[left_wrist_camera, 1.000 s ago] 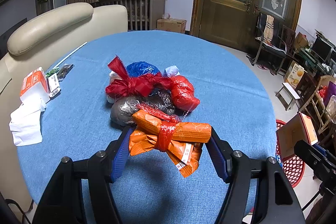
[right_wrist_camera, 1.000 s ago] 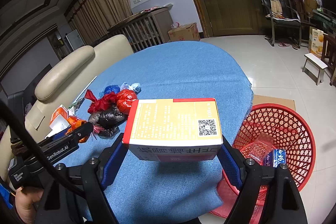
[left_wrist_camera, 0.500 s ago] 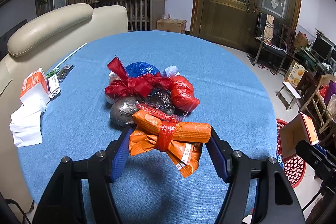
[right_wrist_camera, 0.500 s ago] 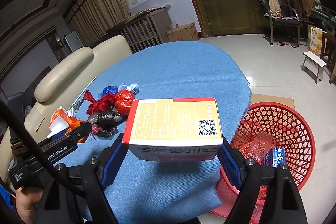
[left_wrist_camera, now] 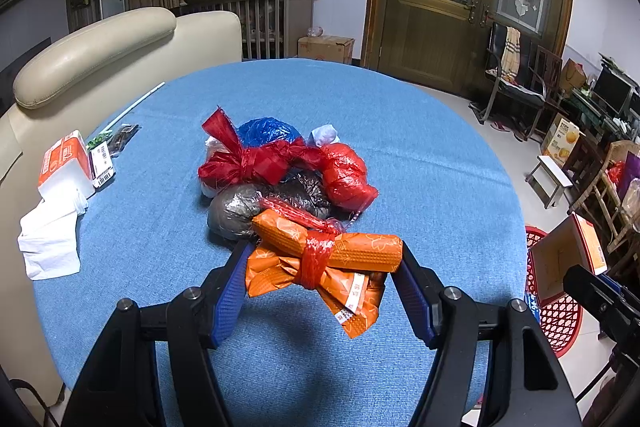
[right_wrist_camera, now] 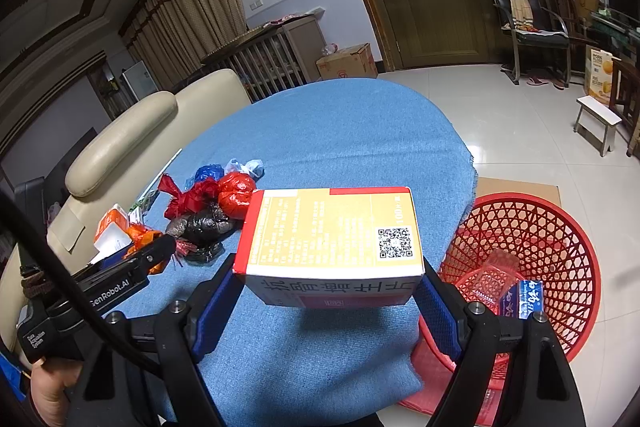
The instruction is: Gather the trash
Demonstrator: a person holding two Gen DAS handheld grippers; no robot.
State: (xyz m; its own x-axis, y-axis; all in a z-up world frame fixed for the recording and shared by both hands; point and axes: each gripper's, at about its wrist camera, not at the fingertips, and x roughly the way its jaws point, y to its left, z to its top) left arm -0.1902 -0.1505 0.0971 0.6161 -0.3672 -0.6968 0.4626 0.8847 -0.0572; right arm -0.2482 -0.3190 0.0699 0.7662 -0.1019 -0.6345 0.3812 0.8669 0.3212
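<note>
We hold both grippers tilted downward over the blue-clothed table (left_wrist_camera: 420,155). Our left gripper (left_wrist_camera: 322,271) is clamped on an orange bundle tied with red plastic (left_wrist_camera: 328,255), at the near edge of the pile of knotted bags (left_wrist_camera: 280,167). Our right gripper (right_wrist_camera: 330,279) grips a yellow medicine box (right_wrist_camera: 332,227) by its sides, lifted near the table's edge. The red mesh basket (right_wrist_camera: 560,227) stands on the floor just beside that edge, with wrappers inside.

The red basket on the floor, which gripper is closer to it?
Right. The right gripper, holding the yellow box, is at the table's edge just beside the red basket. The left gripper, holding the orange bundle, sits further in, over the table.
</note>
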